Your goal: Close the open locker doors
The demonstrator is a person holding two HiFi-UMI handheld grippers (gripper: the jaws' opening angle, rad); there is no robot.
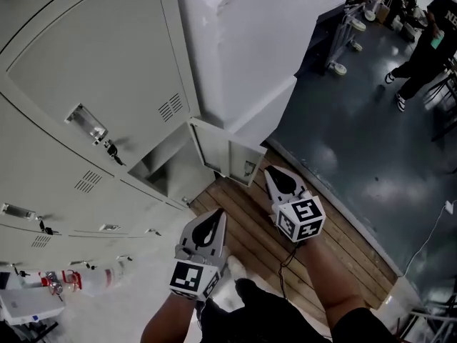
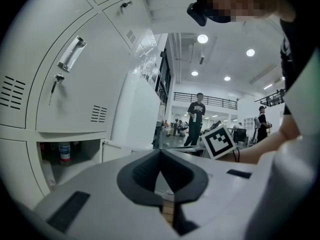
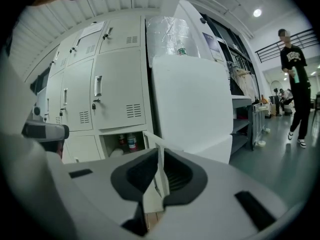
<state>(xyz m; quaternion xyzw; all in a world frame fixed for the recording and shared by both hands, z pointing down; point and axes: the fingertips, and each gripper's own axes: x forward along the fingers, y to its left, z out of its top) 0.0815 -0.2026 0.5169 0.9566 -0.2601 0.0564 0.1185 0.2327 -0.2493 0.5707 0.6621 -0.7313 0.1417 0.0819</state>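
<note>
Your right gripper [image 1: 272, 174], barely parted and empty, sits just short of the open locker door [image 1: 238, 161], nearer than your clenched, empty left gripper [image 1: 216, 219].

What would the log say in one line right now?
bottom locker door: open | left tool: shut, empty | right tool: slightly open, empty, pointing at that door

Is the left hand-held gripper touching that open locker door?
Apart. The head view shows bare wooden floor between the left hand-held gripper and the open locker door.
</note>
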